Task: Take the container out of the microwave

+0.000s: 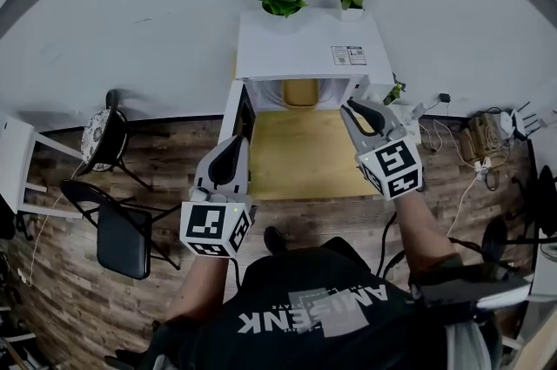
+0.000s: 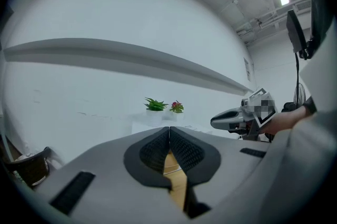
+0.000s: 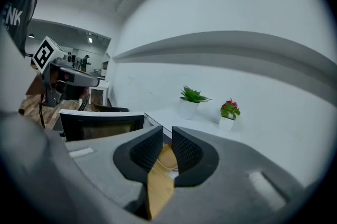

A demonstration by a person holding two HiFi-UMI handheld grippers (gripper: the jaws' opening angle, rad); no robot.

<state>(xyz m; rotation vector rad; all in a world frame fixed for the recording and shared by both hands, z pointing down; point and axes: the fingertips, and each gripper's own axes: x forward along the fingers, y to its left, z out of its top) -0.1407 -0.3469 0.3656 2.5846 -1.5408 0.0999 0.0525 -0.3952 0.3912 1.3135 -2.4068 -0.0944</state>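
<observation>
**Both grippers short of the open microwave, container not yet taken**

The jaws of the left gripper are closed pad against pad, with nothing held. The jaws of the right gripper are parted by a narrow slit, and nothing is gripped there either. Both grippers are held over the near part of the table, the left one before the swung-out door, the right one near the cavity's right edge.

The container is seen inside the microwave, at the middle of the cavity, far from both sets of jaws. It is tan with rounded corners. No lid or contents can be made out.

It is judged to be stiff and fairly light, with smooth walls that may slip under the pads. The near rim is judged the best place for a hold, one pad inside and one outside, since the body looks wider than the present slit. A wider opening would be needed first. A level withdrawal is advised in case something is inside.
</observation>
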